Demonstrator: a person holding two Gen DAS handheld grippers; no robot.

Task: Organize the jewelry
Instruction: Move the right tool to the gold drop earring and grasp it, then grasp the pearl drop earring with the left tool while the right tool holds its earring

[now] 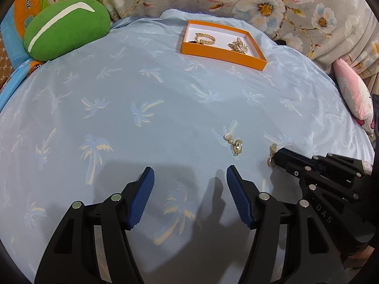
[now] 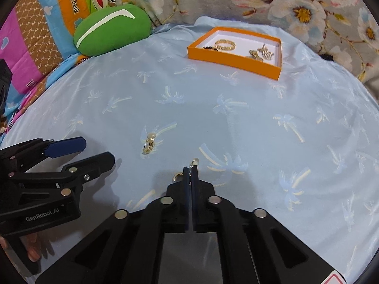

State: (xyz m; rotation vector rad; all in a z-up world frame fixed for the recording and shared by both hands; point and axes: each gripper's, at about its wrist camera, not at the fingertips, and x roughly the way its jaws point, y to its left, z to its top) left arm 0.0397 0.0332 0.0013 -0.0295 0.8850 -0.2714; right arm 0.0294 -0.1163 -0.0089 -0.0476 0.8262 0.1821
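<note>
An orange tray (image 1: 220, 56) (image 2: 227, 60) lies at the far side of the blue palm-print sheet. It holds a gold bracelet (image 1: 205, 38) (image 2: 225, 45), dark beads and gold pearl pieces (image 1: 238, 45) (image 2: 261, 52). A gold pearl earring (image 1: 235, 143) (image 2: 149, 143) lies loose on the sheet. My right gripper (image 2: 190, 168) (image 1: 278, 158) is shut on a second gold earring (image 2: 194, 161) (image 1: 272, 155) at the sheet. My left gripper (image 1: 190, 177) (image 2: 97, 150) is open and empty, just short of the loose earring.
A green cushion (image 1: 66, 28) (image 2: 111, 29) lies at the far left. A pink pillow (image 1: 355, 94) is at the right edge. A floral blanket (image 1: 284, 4) runs along the back. Cartoon-print bedding (image 2: 35, 47) is at the left.
</note>
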